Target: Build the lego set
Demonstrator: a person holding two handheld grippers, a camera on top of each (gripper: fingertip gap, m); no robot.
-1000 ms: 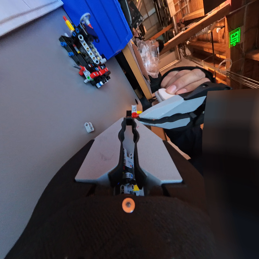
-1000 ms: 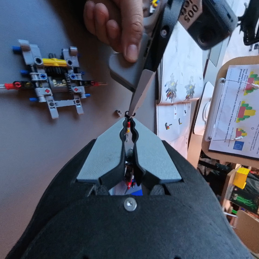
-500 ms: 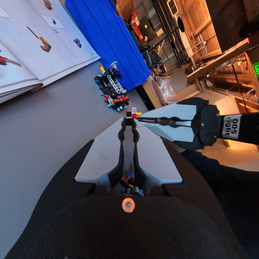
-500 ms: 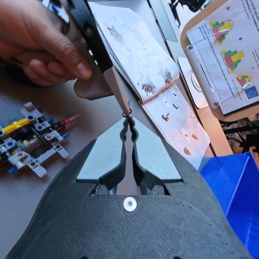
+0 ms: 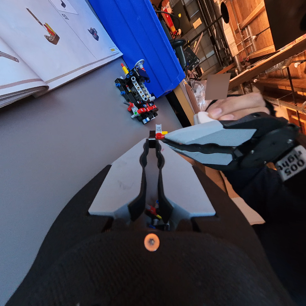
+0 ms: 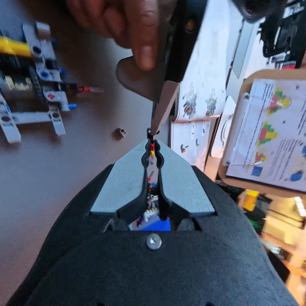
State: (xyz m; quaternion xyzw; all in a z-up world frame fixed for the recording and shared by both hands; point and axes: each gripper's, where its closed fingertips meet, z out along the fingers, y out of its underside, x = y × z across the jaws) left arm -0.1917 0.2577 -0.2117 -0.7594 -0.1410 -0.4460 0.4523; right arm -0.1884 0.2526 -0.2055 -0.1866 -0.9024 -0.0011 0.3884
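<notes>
Gripping one small assembly (image 5: 159, 133) from two sides, in the air just above the tabletop (image 5: 66, 132). Closing the left gripper (image 5: 152, 142) narrowly, fingers pressing on its black block. Meeting it from the right with the right gripper (image 5: 164, 139), fingers almost fully closed and pinching a thin black part beside the red, yellow and pale grey pieces. Leaving the black-and-red model (image 5: 137, 94) untouched near the blue bin (image 5: 140, 33); also leaving the loose grey connector (image 6: 120, 132) and the grey model (image 6: 33, 99) lying well apart from the fingers.

Compared with half a second earlier: keeping both grips the same, but rolling the right gripper so that the hand (image 5: 235, 107) is now showing on top; swinging the right view, bringing the grey model closer and losing the blue bin from it.
</notes>
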